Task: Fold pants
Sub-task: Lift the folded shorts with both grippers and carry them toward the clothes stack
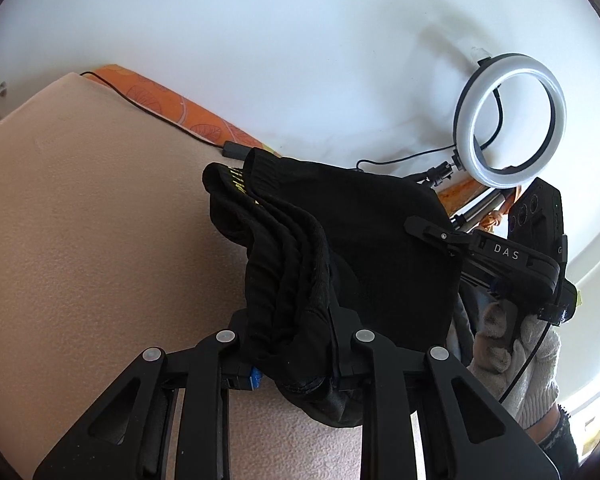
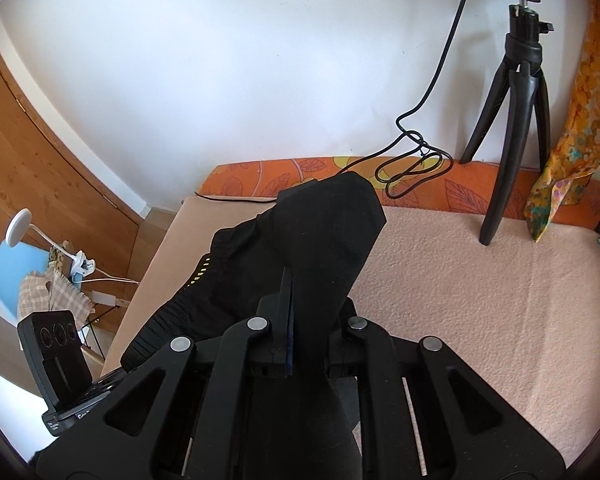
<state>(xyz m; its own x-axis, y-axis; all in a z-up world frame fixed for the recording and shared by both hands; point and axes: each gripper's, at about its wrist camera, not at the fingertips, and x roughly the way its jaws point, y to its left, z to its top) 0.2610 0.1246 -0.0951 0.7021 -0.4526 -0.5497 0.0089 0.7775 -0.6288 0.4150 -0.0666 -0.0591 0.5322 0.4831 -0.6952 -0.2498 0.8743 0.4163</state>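
Observation:
The black pants (image 1: 352,240) with yellow lettering near the ribbed waistband hang bunched between my two grippers, lifted above the beige bed (image 1: 80,220). My left gripper (image 1: 292,344) is shut on a thick bunch of the ribbed waistband. My right gripper (image 2: 300,320) is shut on a fold of the pants (image 2: 320,232), which drape over its fingers. In the left wrist view the right gripper (image 1: 424,232) pinches the far right edge of the cloth, held by a gloved hand (image 1: 516,356).
A ring light (image 1: 510,120) on a black tripod (image 2: 508,120) stands at the bed's far right, with a coiled cable (image 2: 416,168) on the orange patterned sheet (image 2: 260,176) by the white wall. A wooden door (image 2: 40,152), a blue chair (image 2: 12,276) and a clip lamp stand left of the bed.

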